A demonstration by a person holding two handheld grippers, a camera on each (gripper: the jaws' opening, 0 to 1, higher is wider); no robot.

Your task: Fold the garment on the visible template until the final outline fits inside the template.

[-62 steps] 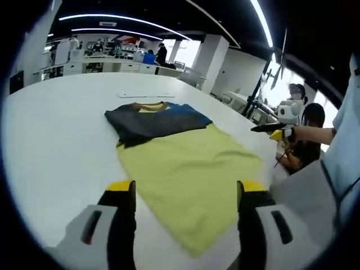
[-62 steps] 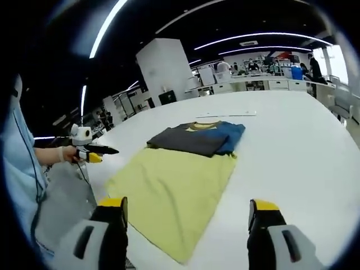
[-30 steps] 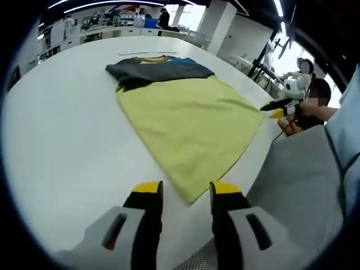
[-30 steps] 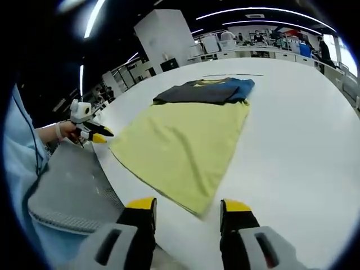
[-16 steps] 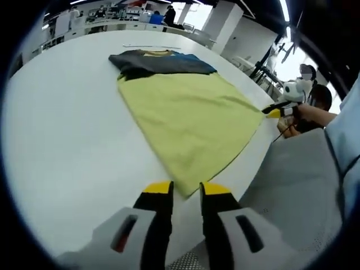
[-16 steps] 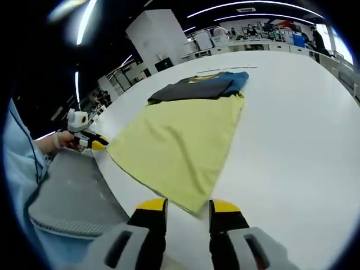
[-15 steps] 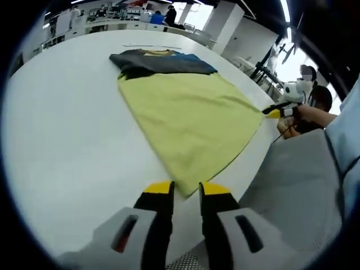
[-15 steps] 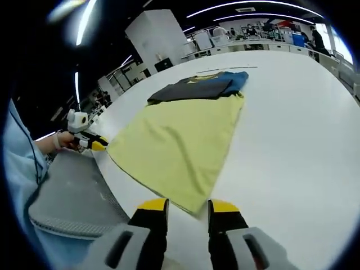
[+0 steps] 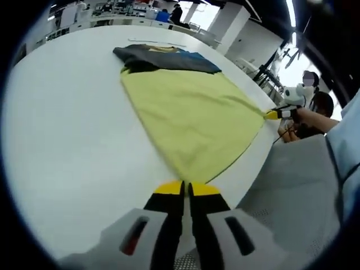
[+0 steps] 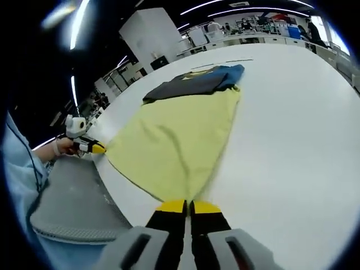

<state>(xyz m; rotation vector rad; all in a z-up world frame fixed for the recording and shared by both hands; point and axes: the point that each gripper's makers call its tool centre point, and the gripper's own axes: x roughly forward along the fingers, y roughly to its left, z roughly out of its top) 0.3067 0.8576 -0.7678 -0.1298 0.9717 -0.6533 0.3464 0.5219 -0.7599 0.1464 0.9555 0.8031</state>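
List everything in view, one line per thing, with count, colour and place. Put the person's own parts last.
Shirt: one, yellow body with dark grey and blue folded over the collar end, flat on the table, both near hem corners pinched.
Table: one, white, under the shirt.
Strip: one, pale, thin, on the table beyond the collar.
Desks and people: several, white desks, far background.
Left gripper: one, yellow tips on black fingers, shut on a near hem corner.
Right gripper: one, same colours, shut on the other near hem corner.
Hand: one, on the left gripper.
Sleeve: one, light blue.
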